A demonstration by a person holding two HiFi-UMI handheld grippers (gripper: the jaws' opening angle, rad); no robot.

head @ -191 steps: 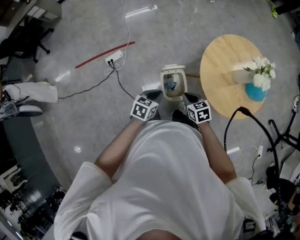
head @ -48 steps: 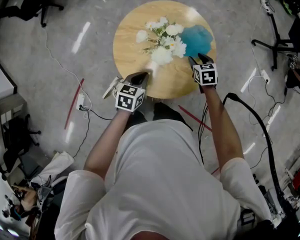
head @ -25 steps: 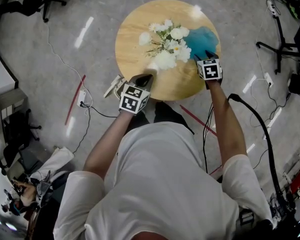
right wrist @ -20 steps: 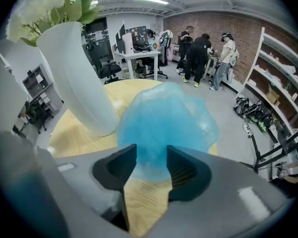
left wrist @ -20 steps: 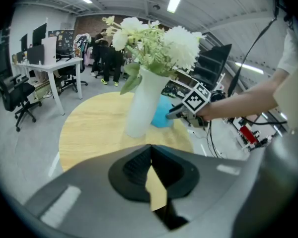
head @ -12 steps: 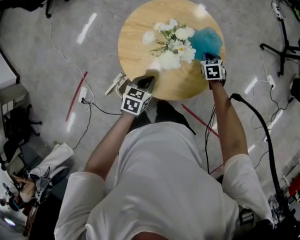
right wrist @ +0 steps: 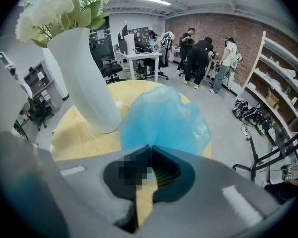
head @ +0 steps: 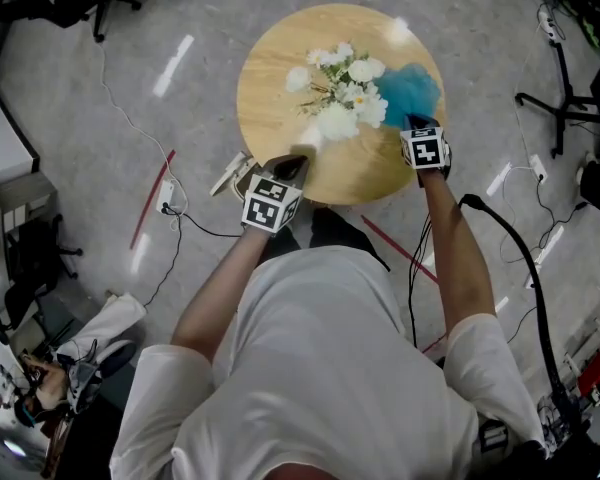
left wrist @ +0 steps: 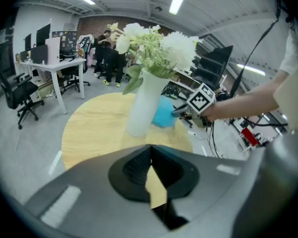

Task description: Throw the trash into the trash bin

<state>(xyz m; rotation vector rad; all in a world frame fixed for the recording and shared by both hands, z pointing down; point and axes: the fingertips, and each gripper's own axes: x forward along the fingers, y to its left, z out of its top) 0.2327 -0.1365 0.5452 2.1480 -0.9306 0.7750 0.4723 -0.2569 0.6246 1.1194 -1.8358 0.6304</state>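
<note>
Right gripper, newly closed, on bag

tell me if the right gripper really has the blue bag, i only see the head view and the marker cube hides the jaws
observer: yes, in the right gripper view the right gripper has just been closing and its jaws now meet on the near edge of the blue bag.
operator: left one holding anything
observer: no, the left gripper view shows the left gripper shut and empty, bare table under it.
operator: vase in the way
observer: no, the white vase stands upright left of the bag, clear of those jaws.
</note>
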